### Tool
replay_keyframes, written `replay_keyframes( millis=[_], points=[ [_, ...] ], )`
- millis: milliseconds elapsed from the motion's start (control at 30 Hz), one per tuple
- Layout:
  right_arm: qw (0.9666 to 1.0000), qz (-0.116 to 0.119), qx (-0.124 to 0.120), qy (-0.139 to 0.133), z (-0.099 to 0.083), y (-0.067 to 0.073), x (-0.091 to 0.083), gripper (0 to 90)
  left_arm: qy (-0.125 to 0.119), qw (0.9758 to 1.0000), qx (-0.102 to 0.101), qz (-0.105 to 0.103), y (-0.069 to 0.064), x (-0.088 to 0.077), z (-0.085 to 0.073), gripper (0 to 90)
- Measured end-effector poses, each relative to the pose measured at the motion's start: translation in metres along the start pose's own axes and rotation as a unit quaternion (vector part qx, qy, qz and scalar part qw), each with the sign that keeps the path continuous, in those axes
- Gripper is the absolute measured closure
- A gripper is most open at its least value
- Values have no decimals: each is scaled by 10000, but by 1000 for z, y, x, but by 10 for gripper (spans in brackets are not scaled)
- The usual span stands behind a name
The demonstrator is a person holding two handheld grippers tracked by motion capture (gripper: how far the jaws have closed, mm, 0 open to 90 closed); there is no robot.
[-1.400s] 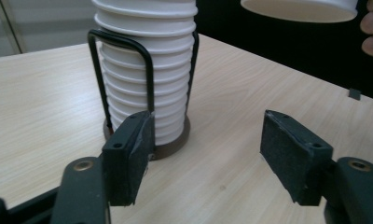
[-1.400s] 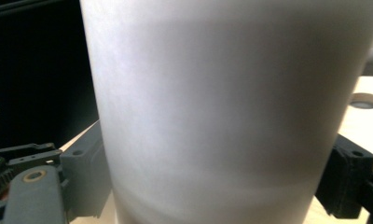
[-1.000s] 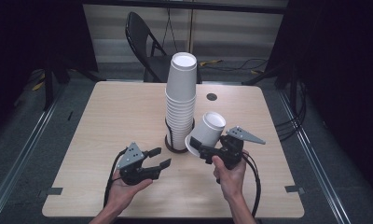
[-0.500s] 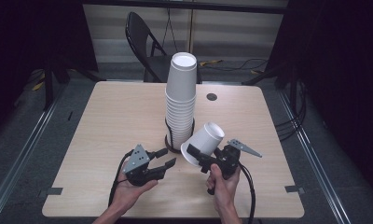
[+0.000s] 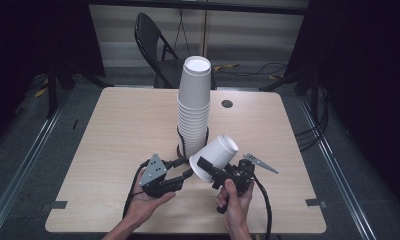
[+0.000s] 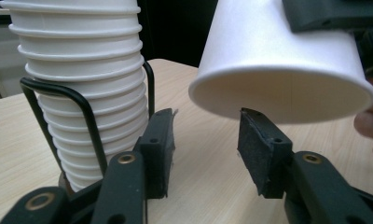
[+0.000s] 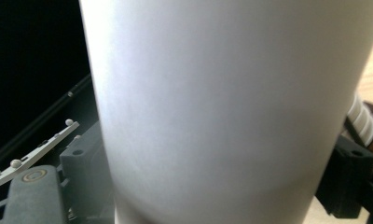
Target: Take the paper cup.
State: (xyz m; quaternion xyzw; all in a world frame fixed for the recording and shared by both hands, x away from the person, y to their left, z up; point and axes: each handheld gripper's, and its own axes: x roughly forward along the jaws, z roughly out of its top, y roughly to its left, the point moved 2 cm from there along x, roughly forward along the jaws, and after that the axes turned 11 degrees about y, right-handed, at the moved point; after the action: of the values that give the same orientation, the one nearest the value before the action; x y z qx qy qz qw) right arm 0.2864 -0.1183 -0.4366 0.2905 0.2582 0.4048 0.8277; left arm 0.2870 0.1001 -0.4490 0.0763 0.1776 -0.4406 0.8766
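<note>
Cup (image 5: 215, 157), white paper, is clamped at its rim by the right gripper (image 5: 210, 172) and held tilted above the table (image 5: 113, 130), mouth toward 7 o'clock and base toward 1 o'clock in the high view. It hangs just at 4 o'clock of the stack (image 5: 194, 107), close to it; whether they touch cannot be told. One right jaw lies along the cup's outer wall, and the person's right hand (image 5: 235, 200) grips the tool from 6 o'clock. In the right gripper view the cup's wall (image 7: 222, 107) stands close before the camera, with the left gripper's grey plate (image 7: 31, 156) at 8 o'clock. The left gripper (image 5: 180, 175) lies at 9 o'clock of the cup's mouth, resting in the left hand (image 5: 145, 202). Its jaws have just been closing but are unclenched, gripping nothing. In the left gripper view the cup's rim (image 6: 280, 102) hangs at 1 o'clock, with the right-side jaw's tip just under or against that rim and the other jaw clear of it. The stack, upside-down cups nested in a black wire holder (image 6: 84, 109), rises at 10 o'clock in that view. A chair (image 5: 155, 45) stands beyond the table at 12 o'clock.
</note>
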Motion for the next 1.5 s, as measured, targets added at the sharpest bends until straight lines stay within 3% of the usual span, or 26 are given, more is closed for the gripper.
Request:
replay_keyframes(
  millis=[267,467,700,967,1133,1233,1400,1500],
  points=[
    [9996,128,242,-22,-8,1,3,146,-94,9999,72,-36,0,3,0,571],
    [9982,267,538,9,-16,-1,7,146,-157,9998,111,-40,-1,4,0,623],
    [9966,400,718,86,-21,2,12,145,-293,9995,116,42,-1,5,-1,676],
    [9953,530,781,231,-26,6,16,146,-374,9989,219,165,-1,4,-2,708],
    [9938,657,790,435,-30,10,20,146,-407,9986,288,187,-4,9,-3,684],
    [9945,584,715,494,-32,12,24,145,-420,9985,285,218,-4,8,-4,694],
    [9930,721,813,458,-30,8,22,131,-432,9989,155,74,-2,6,-5,795],
    [9934,733,725,493,-30,9,21,119,-429,9988,232,69,-3,5,-4,810]
  ],
)
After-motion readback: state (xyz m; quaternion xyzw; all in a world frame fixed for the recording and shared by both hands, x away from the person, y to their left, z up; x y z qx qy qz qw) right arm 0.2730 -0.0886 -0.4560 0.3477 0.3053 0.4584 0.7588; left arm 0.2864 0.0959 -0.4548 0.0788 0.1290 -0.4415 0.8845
